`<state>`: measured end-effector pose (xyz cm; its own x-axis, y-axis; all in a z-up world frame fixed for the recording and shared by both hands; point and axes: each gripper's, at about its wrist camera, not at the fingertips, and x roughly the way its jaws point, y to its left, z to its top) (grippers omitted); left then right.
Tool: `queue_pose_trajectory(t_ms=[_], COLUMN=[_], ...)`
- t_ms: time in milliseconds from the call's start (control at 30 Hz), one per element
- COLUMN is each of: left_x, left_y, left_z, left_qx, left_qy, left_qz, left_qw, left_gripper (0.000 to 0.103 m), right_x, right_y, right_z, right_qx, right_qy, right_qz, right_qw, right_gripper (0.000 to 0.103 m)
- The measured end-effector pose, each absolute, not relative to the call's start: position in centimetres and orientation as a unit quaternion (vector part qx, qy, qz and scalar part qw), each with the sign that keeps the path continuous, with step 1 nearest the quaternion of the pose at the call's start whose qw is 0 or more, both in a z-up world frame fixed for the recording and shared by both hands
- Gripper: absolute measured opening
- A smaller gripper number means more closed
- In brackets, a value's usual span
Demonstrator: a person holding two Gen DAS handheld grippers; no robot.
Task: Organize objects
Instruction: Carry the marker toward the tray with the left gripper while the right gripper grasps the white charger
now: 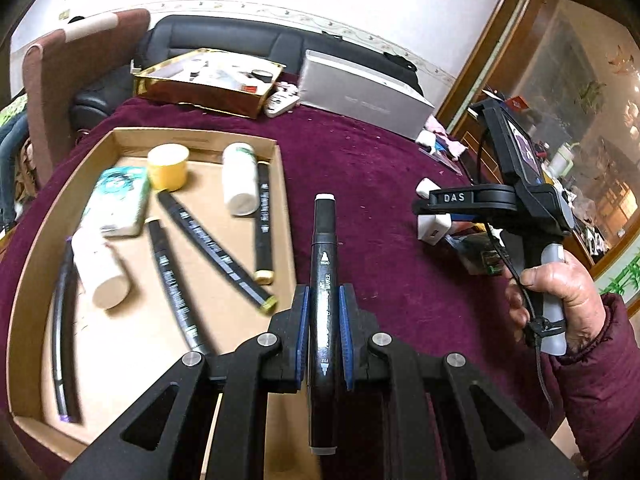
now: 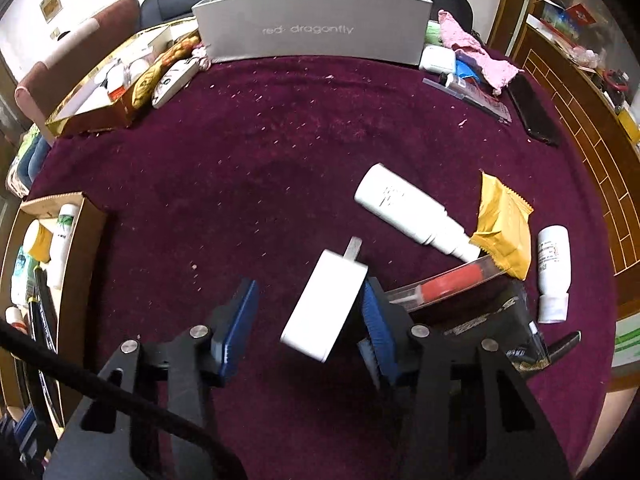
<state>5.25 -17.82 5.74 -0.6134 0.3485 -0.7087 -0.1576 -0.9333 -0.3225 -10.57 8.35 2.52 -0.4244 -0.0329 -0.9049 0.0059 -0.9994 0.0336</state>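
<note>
My left gripper (image 1: 324,312) is shut on a black art marker (image 1: 325,236) and holds it above the maroon cloth, just right of the cardboard tray (image 1: 280,184). The tray holds several black markers (image 1: 212,246), white bottles (image 1: 239,178), a yellow jar (image 1: 168,166) and a tissue pack (image 1: 118,200). My right gripper (image 2: 308,300) is open around a white charger plug (image 2: 326,304), which touches its right pad (image 2: 374,312); a gap stays on the left. The right gripper also shows in the left wrist view (image 1: 430,216).
On the cloth right of the plug lie a white bottle (image 2: 408,210), a yellow packet (image 2: 504,226), a small white bottle (image 2: 554,272), a clear red-filled box (image 2: 448,280) and a black box (image 2: 492,320). A grey shoebox (image 2: 312,28), gold box (image 2: 100,92) and phone (image 2: 534,110) line the far edge.
</note>
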Motion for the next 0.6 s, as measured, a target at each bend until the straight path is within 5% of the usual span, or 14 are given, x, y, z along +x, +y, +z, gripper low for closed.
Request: queue_pose_trajectory(t_ms=[133,400,600], left_x=[6.3,7.6,8.1], left_y=[-19.4,-21.0,-21.7], left_z=[5.8,5.8,6.2], left_qx=[-0.409,-0.4,-0.389], left_qy=[-0.126,-0.142,-0.151], left_qz=[0.894,0.896,0.899], left_qw=[0.132,0.127,0.133], left_gripper=[0.012,0.012,0.012], right_x=[-10.3,-11.6,-13.0], right_y=[8.0,8.5,9.0], right_z=[2.1,1.4,1.2], right_qx=[0.558,0.556,0.57], right_qy=[-0.037,-0.091,-0.161], right_qz=[-0.828,-0.826,-0.806], right_qw=[0.042,0.021,-0.001], right_gripper=[0.04,0.041,0.063])
